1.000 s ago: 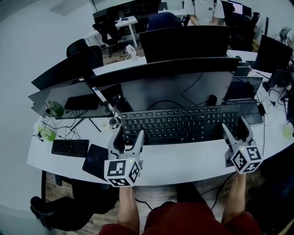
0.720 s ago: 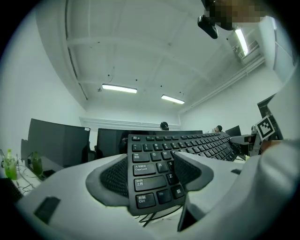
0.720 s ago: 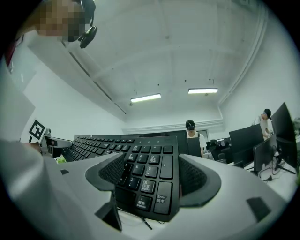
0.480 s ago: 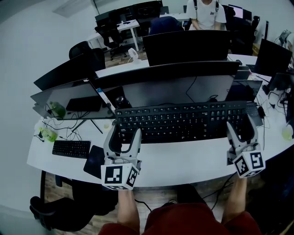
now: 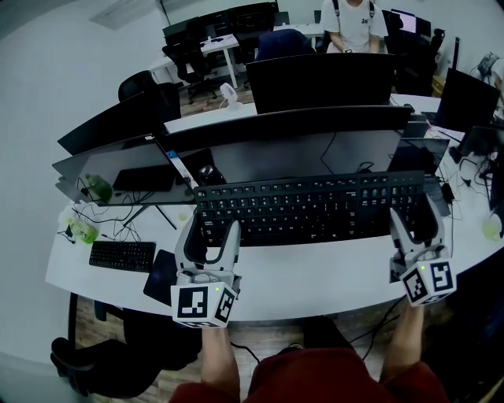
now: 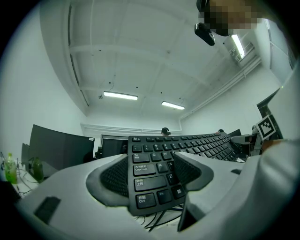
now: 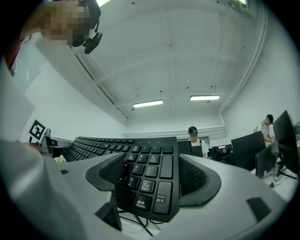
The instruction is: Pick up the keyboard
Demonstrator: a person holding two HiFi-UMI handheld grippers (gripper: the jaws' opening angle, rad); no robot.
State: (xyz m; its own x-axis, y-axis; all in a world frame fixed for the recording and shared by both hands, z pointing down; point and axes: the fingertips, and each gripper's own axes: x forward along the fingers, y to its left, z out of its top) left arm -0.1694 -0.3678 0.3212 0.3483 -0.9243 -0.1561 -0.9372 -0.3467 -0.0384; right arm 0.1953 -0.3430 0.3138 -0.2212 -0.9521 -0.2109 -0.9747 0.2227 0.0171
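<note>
A long black keyboard hangs level above the white desk, in front of the wide monitor. My left gripper is shut on its left end, with the Ctrl and Shift keys clamped between the jaws. The right gripper is shut on the right end, over the number pad. Both gripper views look upward along the keyboard toward the ceiling. Loose cables hang below the keyboard.
A wide curved monitor stands just behind the keyboard, with more monitors at left. A small black keyboard, a dark pad and a green bottle lie at left, a laptop at right. A person stands far back.
Both grippers have raised the keyboard off the desk toward the camera, so it looks wider and higher. The last half second shows almost no movement.
</note>
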